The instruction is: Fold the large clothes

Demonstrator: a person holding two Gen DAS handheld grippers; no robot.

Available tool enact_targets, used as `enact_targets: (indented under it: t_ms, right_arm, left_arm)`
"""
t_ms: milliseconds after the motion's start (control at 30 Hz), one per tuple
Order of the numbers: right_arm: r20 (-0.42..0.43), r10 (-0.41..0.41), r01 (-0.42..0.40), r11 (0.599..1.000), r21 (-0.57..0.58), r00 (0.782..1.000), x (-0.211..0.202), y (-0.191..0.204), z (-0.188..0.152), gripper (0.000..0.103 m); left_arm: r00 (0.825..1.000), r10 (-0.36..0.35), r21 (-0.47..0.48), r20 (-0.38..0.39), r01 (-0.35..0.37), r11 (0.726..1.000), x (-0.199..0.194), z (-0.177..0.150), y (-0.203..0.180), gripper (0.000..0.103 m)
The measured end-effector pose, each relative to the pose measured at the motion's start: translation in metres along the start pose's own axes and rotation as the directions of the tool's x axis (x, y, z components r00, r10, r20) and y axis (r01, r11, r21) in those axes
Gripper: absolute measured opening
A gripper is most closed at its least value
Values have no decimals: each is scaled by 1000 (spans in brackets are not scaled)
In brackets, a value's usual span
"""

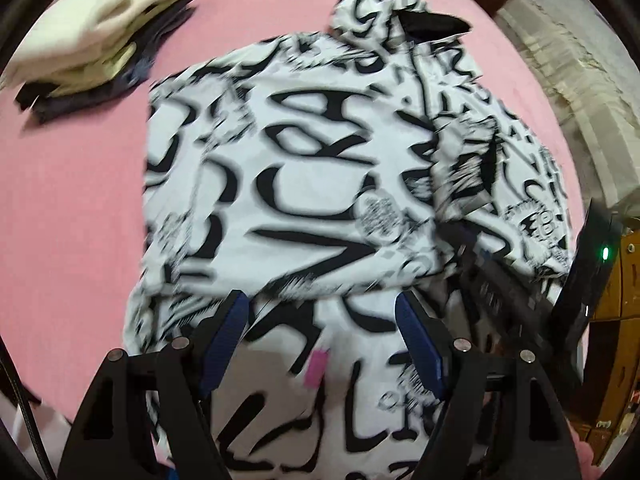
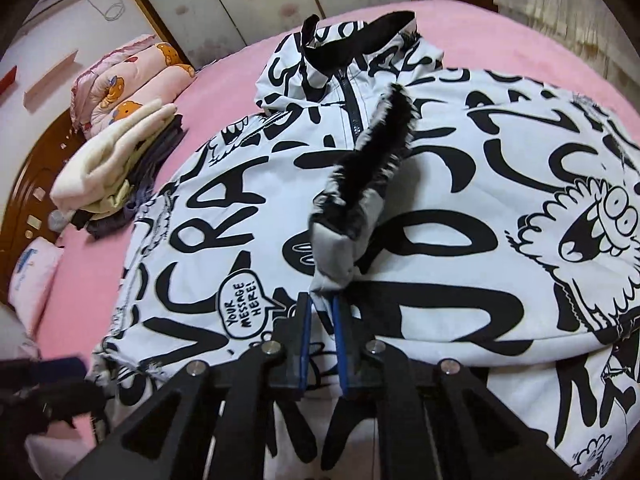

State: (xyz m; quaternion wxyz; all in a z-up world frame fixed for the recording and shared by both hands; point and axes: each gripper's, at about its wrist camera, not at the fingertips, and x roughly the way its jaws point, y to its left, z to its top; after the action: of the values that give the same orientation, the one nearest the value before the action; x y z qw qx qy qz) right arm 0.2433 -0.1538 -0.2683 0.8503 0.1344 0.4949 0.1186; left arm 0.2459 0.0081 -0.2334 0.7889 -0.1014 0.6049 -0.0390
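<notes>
We've got the black-and-white graffiti-print jacket (image 2: 420,216) spread over the middle of the pink bed (image 2: 500,28), hood end pointing away from us. Our right gripper (image 2: 320,312) has its jaws nearly closed, pinching a grey-lined cuff (image 2: 340,248) lifted up off the jacket's front. Our left gripper (image 1: 322,312) hangs over the jacket's near hem with jaws wide apart, holding nothing. A stack of folded clothes (image 2: 116,164) sits on the bed, left of the jacket, near the pillows (image 2: 128,76).
</notes>
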Motion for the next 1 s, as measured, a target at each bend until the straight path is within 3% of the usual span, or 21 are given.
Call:
enact_targets:
  t_ms: [167,333,467,567,667,733,767,833,933,1000]
  right_arm:
    - [-40,49,-50,999,-15,998,-21,-6,-6,25]
    - [-79,17,-23,997,-73,997,-45,-15,-26,27]
    - [-80,-31,25,997,-71,996,-69,-35,-41,27]
    - [-71,-73,70,996,-50,995,-86,-55,-48,27]
    - [-72,-116,116,993,-1,991,-97,-81,-51,27]
    - [-62,-181,183,983,18,981,-103,-99,-50,27]
    - [-53,-220,222,975,30,974,-108,-110,-49,27]
    - [-33,-298,299,953,36,954,-116,-126,-46,27]
    - [9,-428,428,904,25,904,-130,-146,-37,29]
    - [32,-483,483,875,-1,875,-135,-156,-32,41]
  left_arm:
    - [984,-175,105,-44,179,978,17,35,-37,74]
    - [972,-228,120,-65,234,965,51,60,-68,74]
    - [973,-211,3,-89,212,977,88,74,-72,73]
    - [978,-184,-73,-99,177,981,110,76,-69,66]
    - [977,-191,-176,-90,173,969,125,77,-64,51]
    - [972,-220,-208,-80,200,957,127,79,-62,17]
    - [968,-241,-234,-77,217,948,126,79,-64,14]
    - [974,-216,-243,-69,194,950,122,80,-68,13]
    - [985,-169,-211,-33,158,965,107,86,-83,12]
    - [986,-164,-194,25,165,967,88,92,-89,12]
